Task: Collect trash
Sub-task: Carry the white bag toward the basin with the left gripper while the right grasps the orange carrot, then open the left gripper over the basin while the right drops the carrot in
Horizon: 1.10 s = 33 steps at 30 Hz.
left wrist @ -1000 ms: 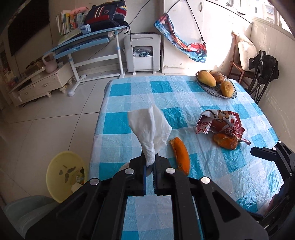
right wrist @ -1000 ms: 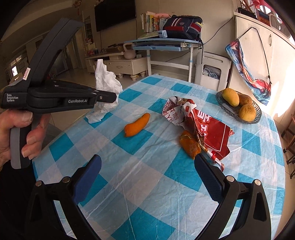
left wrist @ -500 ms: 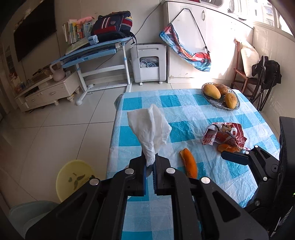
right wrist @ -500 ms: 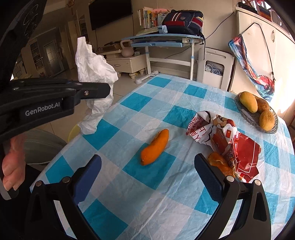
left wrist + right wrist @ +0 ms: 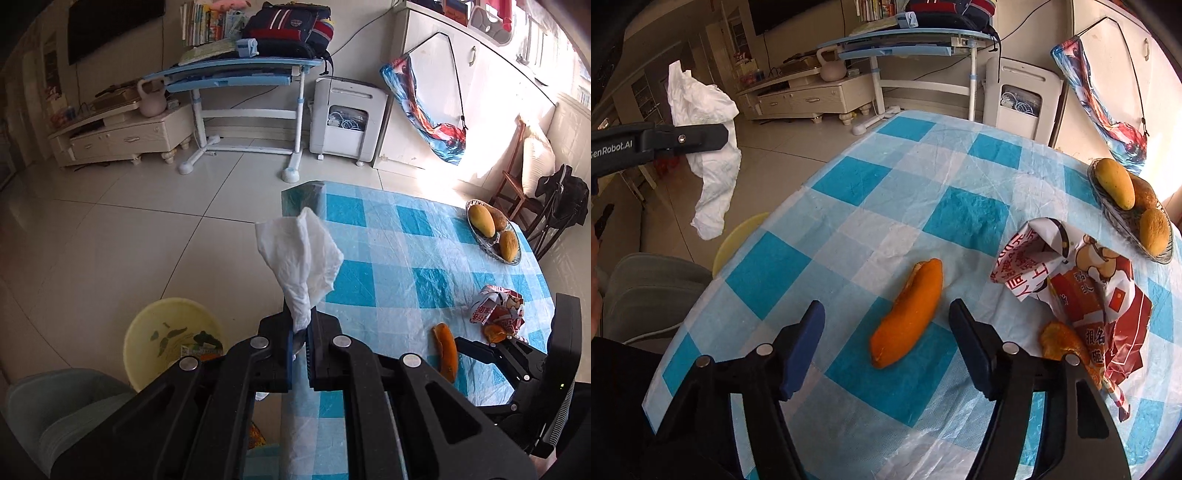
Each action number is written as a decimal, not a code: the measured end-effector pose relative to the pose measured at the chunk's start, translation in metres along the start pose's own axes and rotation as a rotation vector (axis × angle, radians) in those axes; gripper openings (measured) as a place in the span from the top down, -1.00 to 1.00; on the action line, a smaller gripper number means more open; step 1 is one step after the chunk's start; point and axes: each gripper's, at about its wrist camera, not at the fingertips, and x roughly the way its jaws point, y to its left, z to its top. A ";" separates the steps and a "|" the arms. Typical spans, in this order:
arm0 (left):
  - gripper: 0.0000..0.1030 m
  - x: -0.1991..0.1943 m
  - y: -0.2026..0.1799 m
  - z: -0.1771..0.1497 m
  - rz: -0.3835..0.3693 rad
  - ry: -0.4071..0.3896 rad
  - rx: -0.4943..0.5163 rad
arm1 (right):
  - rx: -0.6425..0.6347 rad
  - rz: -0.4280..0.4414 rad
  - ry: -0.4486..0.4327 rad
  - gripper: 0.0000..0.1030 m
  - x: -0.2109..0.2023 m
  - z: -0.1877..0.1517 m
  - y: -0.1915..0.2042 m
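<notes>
My left gripper (image 5: 299, 328) is shut on a crumpled white tissue (image 5: 301, 258) and holds it in the air beyond the table's left edge, above the floor. The tissue also shows in the right wrist view (image 5: 709, 147), hanging from the left gripper. A yellow bin (image 5: 173, 339) with some trash in it stands on the floor below left. My right gripper (image 5: 886, 317) is open, low over the table, its fingers either side of a long orange peel (image 5: 908, 314). A smaller orange peel (image 5: 1063, 343) lies by a crumpled red and white wrapper (image 5: 1082, 280).
The table has a blue and white checked cloth (image 5: 923, 192). A basket of mangoes (image 5: 1134, 206) stands at its far right. A grey chair (image 5: 55, 406) is beside the bin. A desk (image 5: 240, 74) and cabinet stand further off.
My left gripper has swung left with the tissue, from over the table to over the floor near the bin. My right gripper has moved towards the long orange peel, which now lies between its fingers.
</notes>
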 end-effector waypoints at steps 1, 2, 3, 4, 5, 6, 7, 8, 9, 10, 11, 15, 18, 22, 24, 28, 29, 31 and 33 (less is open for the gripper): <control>0.88 0.004 0.015 0.004 0.017 0.007 -0.014 | -0.008 -0.004 0.001 -0.14 0.000 0.000 0.002; 0.88 0.008 0.030 0.008 0.031 0.018 -0.031 | -0.012 -0.004 -0.001 -0.09 0.000 0.000 0.003; 0.88 0.014 0.046 0.011 0.048 0.032 -0.051 | -0.013 -0.001 -0.003 0.07 -0.001 -0.001 0.003; 0.88 0.019 0.061 0.012 0.063 0.046 -0.072 | -0.007 0.004 -0.007 0.32 -0.002 -0.001 0.002; 0.88 0.025 0.078 0.011 0.079 0.060 -0.100 | 0.002 0.011 -0.011 0.43 -0.002 -0.001 0.000; 0.88 0.031 0.094 0.008 0.085 0.076 -0.134 | 0.012 0.019 -0.014 0.59 -0.003 -0.002 -0.002; 0.88 0.038 0.108 0.004 0.077 0.098 -0.175 | 0.020 0.031 -0.016 0.62 -0.004 -0.002 -0.004; 0.88 0.047 0.123 -0.002 0.054 0.126 -0.230 | 0.023 0.037 -0.018 0.63 -0.004 -0.002 -0.004; 0.88 0.055 0.136 -0.007 0.028 0.155 -0.286 | 0.019 0.043 -0.023 0.64 -0.005 -0.001 -0.003; 0.88 0.061 0.148 -0.011 0.006 0.176 -0.336 | 0.011 0.051 -0.033 0.64 -0.006 0.000 -0.001; 0.88 0.068 0.158 -0.014 -0.009 0.189 -0.378 | 0.007 0.065 -0.039 0.64 -0.007 0.001 0.002; 0.88 0.089 0.188 -0.031 -0.005 0.234 -0.501 | -0.037 0.142 -0.068 0.65 -0.010 0.014 0.031; 0.62 0.101 0.211 -0.046 0.044 0.275 -0.578 | -0.083 0.199 -0.098 0.65 -0.011 0.032 0.063; 0.08 0.093 0.237 -0.060 0.049 0.245 -0.714 | -0.136 0.266 -0.118 0.65 -0.002 0.057 0.104; 0.05 0.078 0.243 -0.058 0.077 0.190 -0.728 | -0.161 0.291 -0.122 0.65 0.005 0.066 0.123; -0.12 0.033 0.246 -0.041 0.171 0.017 -0.742 | -0.216 0.330 -0.108 0.65 0.029 0.084 0.161; -0.17 0.021 0.246 -0.039 0.198 -0.031 -0.742 | -0.230 0.337 -0.103 0.65 0.037 0.088 0.170; -0.24 -0.003 0.247 -0.033 0.243 -0.125 -0.743 | -0.264 0.349 -0.092 0.65 0.051 0.097 0.190; -0.28 -0.023 0.249 -0.031 0.268 -0.200 -0.748 | -0.300 0.353 -0.076 0.65 0.066 0.104 0.207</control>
